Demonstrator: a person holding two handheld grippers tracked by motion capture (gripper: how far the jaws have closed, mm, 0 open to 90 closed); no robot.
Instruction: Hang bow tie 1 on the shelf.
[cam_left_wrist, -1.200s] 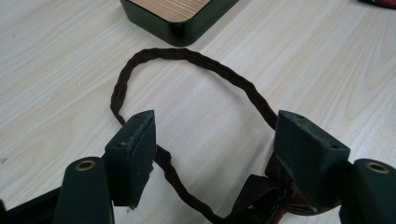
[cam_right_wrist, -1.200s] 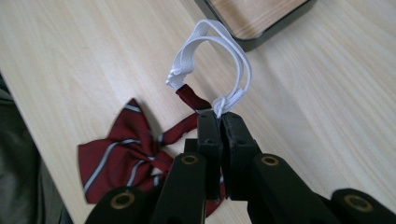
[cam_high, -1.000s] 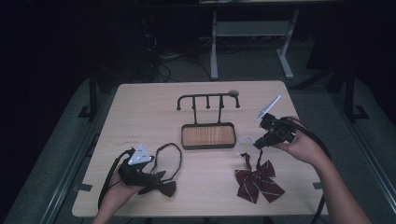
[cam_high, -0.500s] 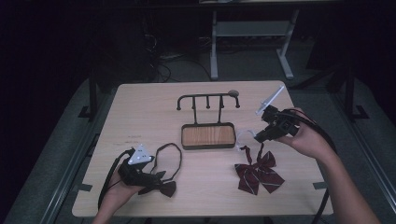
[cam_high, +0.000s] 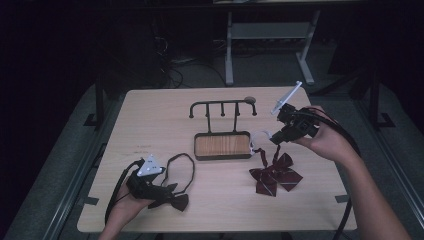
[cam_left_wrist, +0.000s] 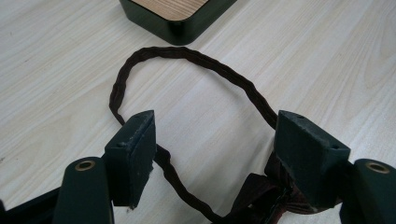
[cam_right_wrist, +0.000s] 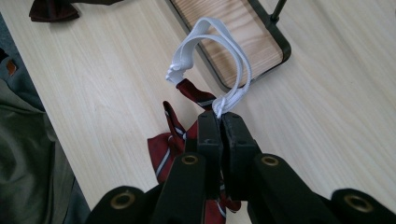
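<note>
Red bow tie hanging off my right gripper (cam_right_wrist: 219, 122).
Its jaws pinch the white strap (cam_right_wrist: 212, 35); my left gripper (cam_left_wrist: 217, 154) sits wide open over the brown bow tie's (cam_left_wrist: 261, 196) cord (cam_left_wrist: 187, 53).

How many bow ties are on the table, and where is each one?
2. A dark bow tie lies at the front left, between the open fingers of the left gripper. A red striped bow tie is at the right, its white strap pinched by the right gripper.
</note>
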